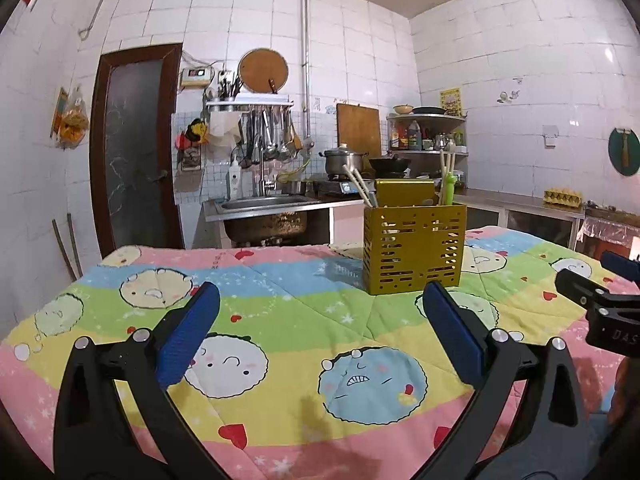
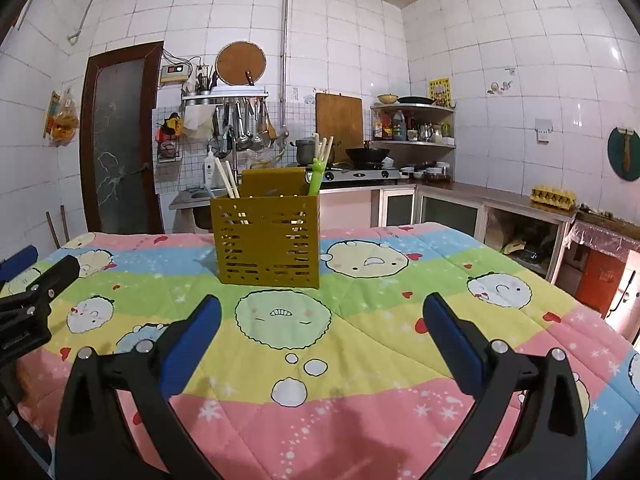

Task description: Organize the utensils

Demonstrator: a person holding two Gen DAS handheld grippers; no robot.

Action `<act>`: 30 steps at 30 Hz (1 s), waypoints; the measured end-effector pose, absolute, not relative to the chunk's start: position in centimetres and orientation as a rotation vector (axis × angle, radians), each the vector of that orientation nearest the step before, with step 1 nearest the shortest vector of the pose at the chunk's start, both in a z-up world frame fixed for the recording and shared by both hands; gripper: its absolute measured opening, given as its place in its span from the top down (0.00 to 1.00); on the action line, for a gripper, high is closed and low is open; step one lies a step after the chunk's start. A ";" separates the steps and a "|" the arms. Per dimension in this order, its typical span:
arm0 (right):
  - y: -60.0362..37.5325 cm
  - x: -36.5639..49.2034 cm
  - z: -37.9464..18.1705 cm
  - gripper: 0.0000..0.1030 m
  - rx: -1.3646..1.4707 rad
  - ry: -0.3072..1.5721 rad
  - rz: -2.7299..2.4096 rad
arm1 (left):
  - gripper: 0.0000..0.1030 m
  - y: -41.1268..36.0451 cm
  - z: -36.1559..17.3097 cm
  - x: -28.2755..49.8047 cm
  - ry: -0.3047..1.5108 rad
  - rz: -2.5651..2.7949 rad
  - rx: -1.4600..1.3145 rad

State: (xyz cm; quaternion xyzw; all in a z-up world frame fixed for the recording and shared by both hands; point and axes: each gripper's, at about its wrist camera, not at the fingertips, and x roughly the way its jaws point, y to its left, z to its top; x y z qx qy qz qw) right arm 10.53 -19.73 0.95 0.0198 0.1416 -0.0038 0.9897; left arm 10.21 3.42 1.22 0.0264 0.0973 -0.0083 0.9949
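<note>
Ahead of the left gripper [image 1: 320,320] and a little to its right, the yellow utensil caddy [image 1: 414,250] stands upright on the cartoon-print quilt [image 1: 280,304]; the left gripper's jaws are spread wide with nothing between the blue pads. Seen from the right gripper [image 2: 322,322], which is also wide apart and empty, the same caddy [image 2: 266,240] sits ahead and a little to its left, so the box lies between the two tools and well beyond both sets of fingertips. In the caddy's left compartment a few pale chopsticks [image 2: 226,180] lean out to the left; at its right side more chopsticks [image 2: 325,150] rise beside a green utensil handle [image 2: 315,178] with a small figure on top. The chopsticks look light, stiff and smooth, so they would likely slide in a loose pinch; gripping across the upper shaft, clear of the rim, seems the sounder hold. The green handle looks like plastic and offers a thicker grip. The slotted box appears to be thin, rigid metal and could tip on the soft quilt if a utensil drags against its wall.
</note>
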 end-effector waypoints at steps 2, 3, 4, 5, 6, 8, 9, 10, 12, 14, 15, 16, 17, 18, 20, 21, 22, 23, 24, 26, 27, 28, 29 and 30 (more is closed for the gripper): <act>-19.7 10.5 1.0 0.04 0.034 0.283 -0.009 | 0.05 3.2 1.2 10.2 0.197 -0.025 0.060; -19.7 10.5 1.0 0.04 0.033 0.280 -0.011 | 0.05 3.2 1.2 10.2 0.201 -0.029 0.060; -19.7 10.4 1.0 0.04 0.033 0.277 -0.013 | 0.05 3.2 1.1 10.3 0.208 -0.033 0.058; -19.7 10.3 1.1 0.04 0.033 0.273 -0.015 | 0.05 3.3 1.1 10.4 0.214 -0.035 0.053; -19.7 10.2 1.1 0.04 0.032 0.272 -0.017 | 0.05 3.4 1.1 10.5 0.217 -0.036 0.048; -19.7 10.2 1.0 0.04 0.030 0.270 -0.019 | 0.05 3.6 1.0 10.8 0.231 -0.039 0.037; -19.7 10.1 1.0 0.04 0.028 0.270 -0.019 | 0.05 3.7 1.0 10.9 0.239 -0.042 0.033; -19.7 10.1 1.0 0.04 0.028 0.270 -0.019 | 0.05 3.7 0.9 11.0 0.244 -0.046 0.029; -19.7 10.1 1.0 0.04 0.026 0.269 -0.019 | 0.05 3.8 0.9 11.2 0.252 -0.055 0.021; -19.7 10.0 1.0 0.04 0.026 0.269 -0.018 | 0.05 3.8 0.8 11.2 0.254 -0.055 0.016; -19.7 10.1 1.0 0.04 0.027 0.269 -0.019 | 0.05 3.8 0.8 11.2 0.255 -0.054 0.015; -19.7 10.1 1.0 0.04 0.027 0.269 -0.019 | 0.05 3.8 0.7 11.2 0.255 -0.054 0.014; -19.7 10.0 1.0 0.04 0.027 0.269 -0.019 | 0.05 3.8 0.7 11.1 0.255 -0.054 0.014; -19.7 10.1 1.0 0.04 0.027 0.269 -0.019 | 0.05 3.8 0.7 11.1 0.254 -0.053 0.014; -19.7 10.1 1.0 0.04 0.026 0.269 -0.018 | 0.05 3.8 0.7 11.1 0.252 -0.052 0.014; -19.7 10.1 1.0 0.04 0.027 0.271 -0.018 | 0.05 3.8 0.7 11.1 0.250 -0.052 0.014; -19.8 10.1 1.0 0.04 0.028 0.272 -0.018 | 0.05 3.8 0.7 11.0 0.249 -0.051 0.014; -19.8 10.1 1.0 0.04 0.029 0.272 -0.019 | 0.05 3.8 0.7 11.0 0.249 -0.051 0.013; -19.8 10.1 1.1 0.04 0.032 0.273 -0.019 | 0.05 3.8 0.7 11.0 0.248 -0.051 0.013; -19.8 10.1 1.1 0.04 0.036 0.273 -0.020 | 0.05 3.8 0.7 11.0 0.246 -0.050 0.013; -19.9 10.1 1.1 0.04 0.039 0.274 -0.020 | 0.05 3.8 0.7 10.9 0.244 -0.049 0.014; -19.9 10.1 1.2 0.04 0.041 0.274 -0.020 | 0.05 3.7 0.8 10.9 0.241 -0.048 0.015; -19.9 10.1 1.2 0.04 0.042 0.273 -0.020 | 0.05 3.6 0.8 10.8 0.238 -0.048 0.017; -19.8 10.1 1.1 0.04 0.043 0.273 -0.020 | 0.05 3.5 0.8 10.7 0.233 -0.047 0.020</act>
